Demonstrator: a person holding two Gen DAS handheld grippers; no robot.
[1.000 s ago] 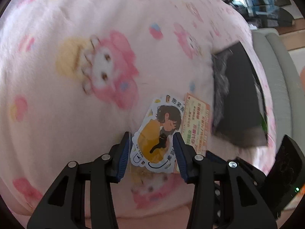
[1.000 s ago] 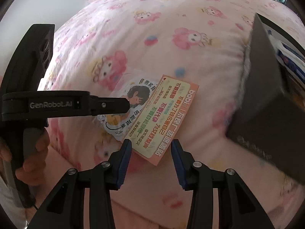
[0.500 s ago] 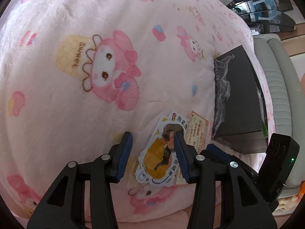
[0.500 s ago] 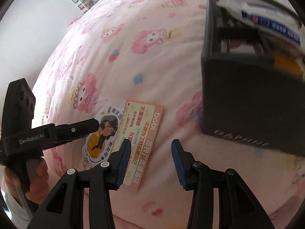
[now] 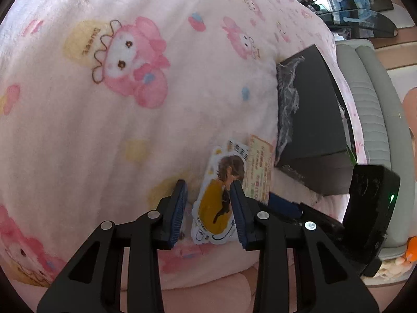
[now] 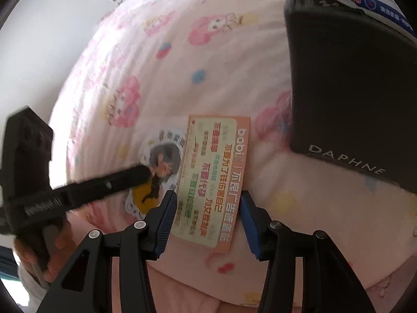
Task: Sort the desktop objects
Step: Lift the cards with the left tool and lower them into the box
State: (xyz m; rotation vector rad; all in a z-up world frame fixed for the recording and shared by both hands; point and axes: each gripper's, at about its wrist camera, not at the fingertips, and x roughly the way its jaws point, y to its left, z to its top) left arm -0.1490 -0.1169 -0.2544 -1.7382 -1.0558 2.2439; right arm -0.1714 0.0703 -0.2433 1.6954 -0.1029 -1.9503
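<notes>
A pink blanket (image 5: 109, 135) printed with bunny characters spreads under and beyond both my grippers. Ahead of my right gripper (image 6: 207, 217) and off to its right stands a black box (image 6: 346, 104) lettered DAPHNE, open at the top, with a white and blue packet (image 6: 365, 0) sticking out of it. From my left gripper (image 5: 208, 211) the same box (image 5: 310, 125) sits ahead and to the right, resting on the blanket.

Between my right fingers lies an orange card (image 6: 212, 180) with a pale green panel and coloured print, flat on the blanket, its near end level with my fingertips. My right jaws are spread wider than the card and I cannot tell whether either pad touches its edge.

Just left of that card, touching or slightly under it, is a die-cut sticker (image 6: 159, 167) showing a dark-haired figure in yellow. My left jaws are spread around the sticker (image 5: 219, 195); the right finger (image 5: 238, 208) overlaps its edge, the left finger (image 5: 178, 208) stands clear of it. The card (image 5: 258, 167) lies just right of that finger.

In the right view my left gripper (image 6: 135, 176) reaches in from the left over the sticker, blurred.
</notes>
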